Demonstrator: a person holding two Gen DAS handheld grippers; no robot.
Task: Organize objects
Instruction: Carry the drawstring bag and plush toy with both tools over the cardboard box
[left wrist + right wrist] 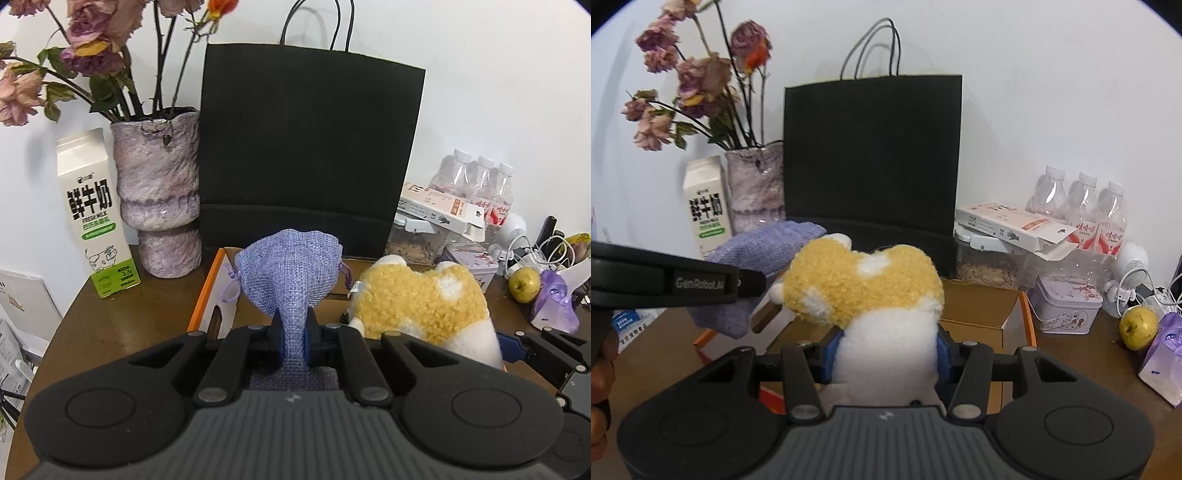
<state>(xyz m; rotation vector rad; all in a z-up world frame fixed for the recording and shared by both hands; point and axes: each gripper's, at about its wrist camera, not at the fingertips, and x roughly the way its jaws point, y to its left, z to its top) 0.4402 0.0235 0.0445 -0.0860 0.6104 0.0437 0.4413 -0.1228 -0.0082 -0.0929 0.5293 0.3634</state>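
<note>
My left gripper (294, 334) is shut on a lilac burlap drawstring pouch (290, 271), which hangs above an open cardboard box (212, 295) with an orange edge. My right gripper (886, 350) is shut on the white body of a yellow-and-white plush toy (864, 284), held above the same box (982, 306). In the left wrist view the plush toy (421, 299) sits just right of the pouch. From the right wrist view, the pouch (757, 258) and the left gripper's black body (665, 282) are at the left, close to the toy.
A black paper bag (310, 147) stands behind the box against the wall. Left of it are a purple vase with dried roses (159, 195) and a milk carton (96, 218). Right of it are water bottles (1078, 210), a tin (1067, 308), a pear (1137, 326) and cables.
</note>
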